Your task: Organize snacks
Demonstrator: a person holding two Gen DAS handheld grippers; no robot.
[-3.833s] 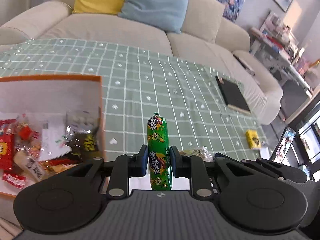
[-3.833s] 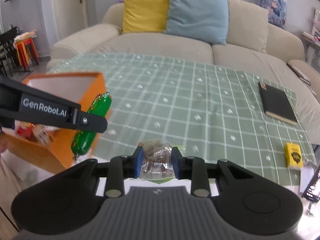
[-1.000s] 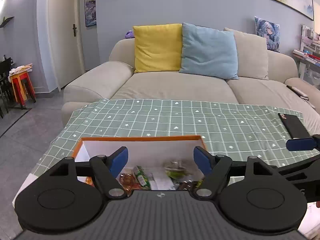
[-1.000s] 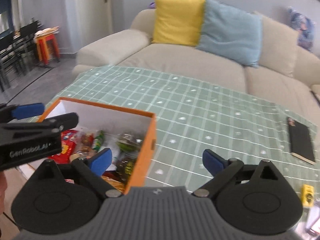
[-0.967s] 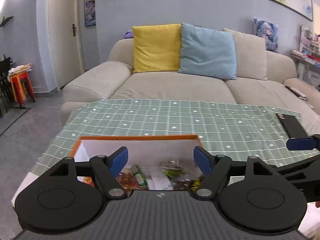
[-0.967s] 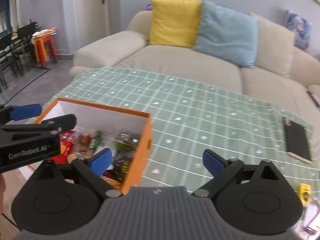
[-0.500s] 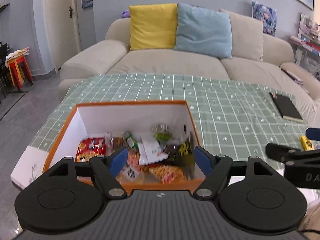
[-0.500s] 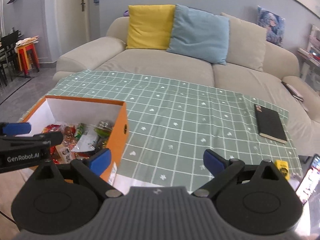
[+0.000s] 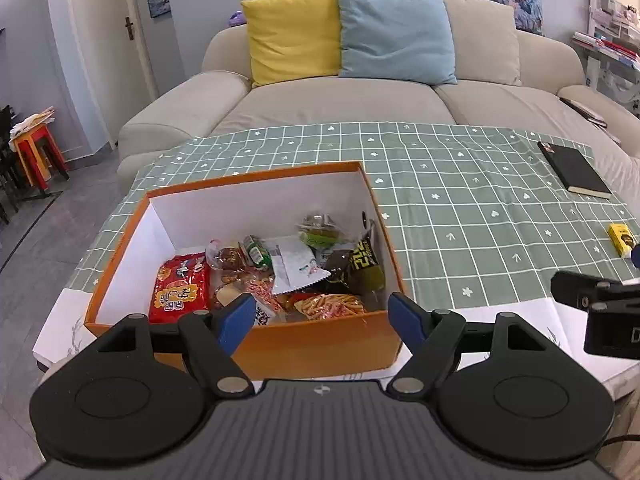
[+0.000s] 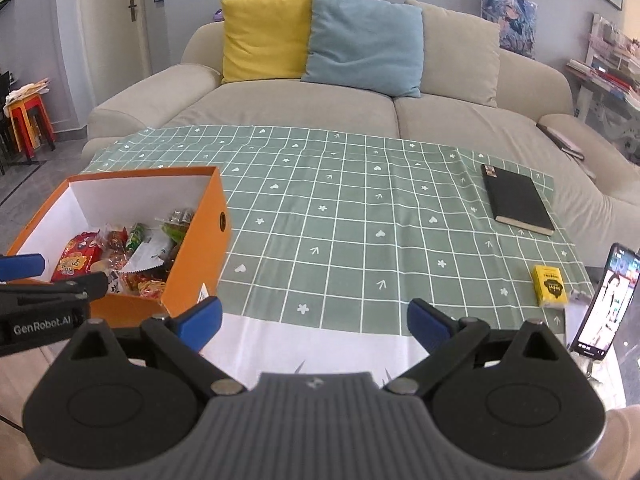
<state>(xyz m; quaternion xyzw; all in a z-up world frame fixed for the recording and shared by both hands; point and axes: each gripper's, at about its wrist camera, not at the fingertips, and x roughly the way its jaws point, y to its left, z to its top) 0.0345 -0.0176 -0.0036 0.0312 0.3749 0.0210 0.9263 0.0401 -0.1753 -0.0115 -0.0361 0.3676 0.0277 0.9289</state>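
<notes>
An orange box (image 9: 320, 344) with white inner walls stands at the table's near left corner, seen too in the right wrist view as the box (image 10: 200, 248). Inside lie several snack packs, among them a red packet (image 9: 180, 288), a green sausage (image 9: 256, 250) and a dark green bag (image 9: 362, 260). My left gripper (image 9: 322, 318) hovers open in front of the box's near wall, nothing between its blue pads. My right gripper (image 10: 314, 326) is open and empty over the table's white front edge, to the right of the box. Its body shows in the left wrist view as a black shape (image 9: 596, 312).
A green checked cloth (image 10: 360, 216) covers the table. On it lie a black notebook (image 10: 518, 200) at the far right and a small yellow box (image 10: 550, 290) near the right edge. A lit phone (image 10: 604, 304) stands at the right. A beige sofa (image 10: 320, 100) with cushions is behind.
Both grippers held snacks 3.8 s ago; now both are open and empty. Over the last second both have pulled back from the box, so more of its inside shows.
</notes>
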